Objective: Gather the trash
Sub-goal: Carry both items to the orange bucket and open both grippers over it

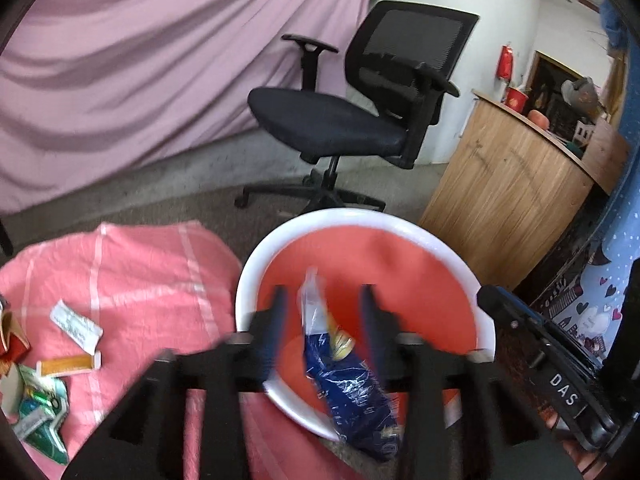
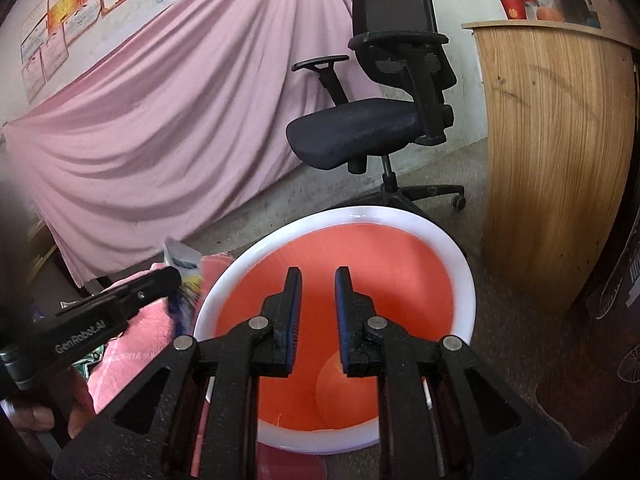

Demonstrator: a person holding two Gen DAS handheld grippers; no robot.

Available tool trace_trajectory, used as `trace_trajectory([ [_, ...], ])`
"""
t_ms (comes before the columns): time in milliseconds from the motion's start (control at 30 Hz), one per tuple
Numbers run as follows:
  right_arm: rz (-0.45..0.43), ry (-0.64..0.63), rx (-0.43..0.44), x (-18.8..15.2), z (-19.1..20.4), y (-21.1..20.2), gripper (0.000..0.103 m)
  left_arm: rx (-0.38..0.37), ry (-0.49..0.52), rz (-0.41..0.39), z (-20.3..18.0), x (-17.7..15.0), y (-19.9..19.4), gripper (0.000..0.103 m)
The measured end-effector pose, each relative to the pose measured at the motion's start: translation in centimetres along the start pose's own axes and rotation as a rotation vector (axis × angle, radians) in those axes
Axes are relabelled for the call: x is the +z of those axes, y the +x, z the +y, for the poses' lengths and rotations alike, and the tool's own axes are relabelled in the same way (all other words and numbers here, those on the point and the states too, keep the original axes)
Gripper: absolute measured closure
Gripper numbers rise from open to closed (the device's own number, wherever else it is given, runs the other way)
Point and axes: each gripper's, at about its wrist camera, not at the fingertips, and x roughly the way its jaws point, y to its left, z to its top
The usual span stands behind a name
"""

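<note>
Hanging between the parted left claw [image 1: 324, 316], a blue wrapper [image 1: 352, 384] tops the empty-looking red bin [image 2: 464, 280].

Bin [image 1: 420, 236] on floor, just right of cloth-covered bench [image 1: 152, 280], rim against cloth edge. Wrapper [image 1: 344, 384] between open jaws of left hand-held gripper [image 1: 324, 320], over bin's near rim. Right hand-held gripper [image 2: 318, 292] above bin mouth, nothing between jaws. Scraps [image 1: 76, 326] on bench, left. Office chair [image 1: 340, 120] behind bin. Cabinet [image 1: 508, 184] right of chair. Draped sheet [image 1: 140, 60] behind all.
</note>
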Motion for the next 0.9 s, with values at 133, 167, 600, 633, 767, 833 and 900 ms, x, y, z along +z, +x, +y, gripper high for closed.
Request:
trace_trajectory([
  [133, -0.009, 0.001, -0.001, 0.3, 0.0, -0.2, 0.059, -0.003, -0.039, -0.023, 1.4, -0.7, -1.4, 0.061],
  [167, -0.014, 0.001, 0.001, 0.4, 0.0, -0.2, 0.058, 0.005, -0.043, -0.033, 1.7, -0.7, -1.9, 0.061],
  [600, -0.260, -0.106, 0.115, 0.9, 5.5, -5.1, 0.002, 0.185, -0.086, -0.379, 5.9, -4.2, -13.7, 0.010],
  [633, -0.279, -0.110, 0.128, 0.9, 6.1, -5.4, 0.000, 0.205, -0.088, -0.412, 6.2, -4.5, -14.6, 0.009],
  [767, -0.366, -0.145, 0.206, 0.3, 9.1, -7.1, 0.000, 0.272, -0.106, -0.524, 8.1, -6.3, -18.7, 0.001],
  [833, -0.405, -0.165, 0.243, -0.3, 10.6, -7.9, 0.000, 0.297, -0.125, -0.568, 9.0, -7.3, -20.4, 0.001],
  [900, -0.435, -0.184, 0.277, -0.8, 12.0, -8.5, 0.000, 0.328, -0.130, -0.596, 9.9, -8.2, -21.8, 0.001],
])
